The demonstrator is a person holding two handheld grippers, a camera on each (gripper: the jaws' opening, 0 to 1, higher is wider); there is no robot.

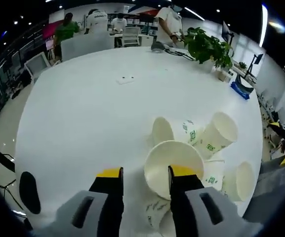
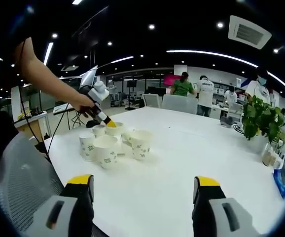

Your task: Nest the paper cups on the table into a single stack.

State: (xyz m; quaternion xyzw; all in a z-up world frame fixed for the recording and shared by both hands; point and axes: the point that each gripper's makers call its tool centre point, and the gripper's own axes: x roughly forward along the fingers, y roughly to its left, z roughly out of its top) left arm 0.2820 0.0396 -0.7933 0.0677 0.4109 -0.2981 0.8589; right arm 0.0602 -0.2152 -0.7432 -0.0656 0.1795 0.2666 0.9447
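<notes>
Left claw over the cups, right one waiting.

Left gripper (image 1: 145, 178) spread, one jaw inside the upright paper cup (image 1: 173, 163), ready to pinch its rim; right gripper (image 2: 142, 190) spread, cups (image 2: 114, 145) well ahead.

No legible text; green printed marks on paper cups (image 1: 209, 146) too small to read.

White round table (image 1: 83, 118) carries clustered paper cups (image 1: 216, 136), a potted plant (image 1: 209, 48) — and a small card (image 1: 125, 79).

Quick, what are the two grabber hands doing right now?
Left hand-held gripper: open, one jaw inside the rim of a paper cup, not clamped.
Right hand-held gripper: open, holding nothing.
</notes>
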